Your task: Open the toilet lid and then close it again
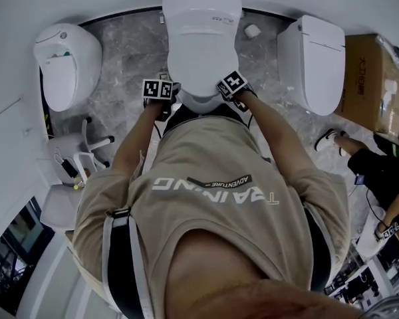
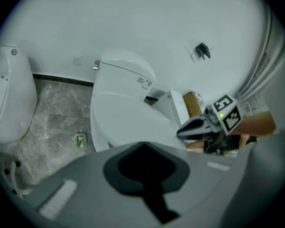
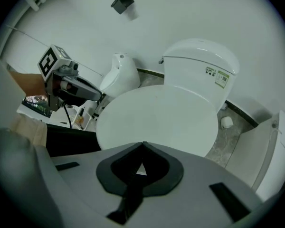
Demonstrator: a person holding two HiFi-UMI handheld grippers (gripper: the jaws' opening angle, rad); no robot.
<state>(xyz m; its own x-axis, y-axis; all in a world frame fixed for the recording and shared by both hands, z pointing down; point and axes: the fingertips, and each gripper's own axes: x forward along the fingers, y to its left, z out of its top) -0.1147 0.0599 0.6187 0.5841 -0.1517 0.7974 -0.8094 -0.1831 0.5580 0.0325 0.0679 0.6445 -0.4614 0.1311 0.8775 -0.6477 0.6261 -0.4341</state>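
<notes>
**A:** Closest to us, the left gripper (image 2: 142, 145) has its jaws together with nothing between them. The right gripper (image 3: 142, 144) is the same: its tips meet, and only a sliver of gap shows behind them.

**B:** And where do we put the toilet lid (image 1: 201, 55)?

**A:** It lies flat on the bowl in the upper middle of the head view, just ahead of both sets of tips. Its long axis runs up the frame away from us, with the front rim by the grippers and the hinge end at the tank (image 1: 201, 5).

**B:** So we judge the lift has to begin at that near rim and swing toward the tank. Which gripper is nearer?

**A:** We call it about even, with one at each front corner.

**B:** Any containers?

**A:** The bowl is covered, so we can't see into it. At the far right sits a cardboard box (image 1: 362, 72), and we can't tell what it holds.
</notes>
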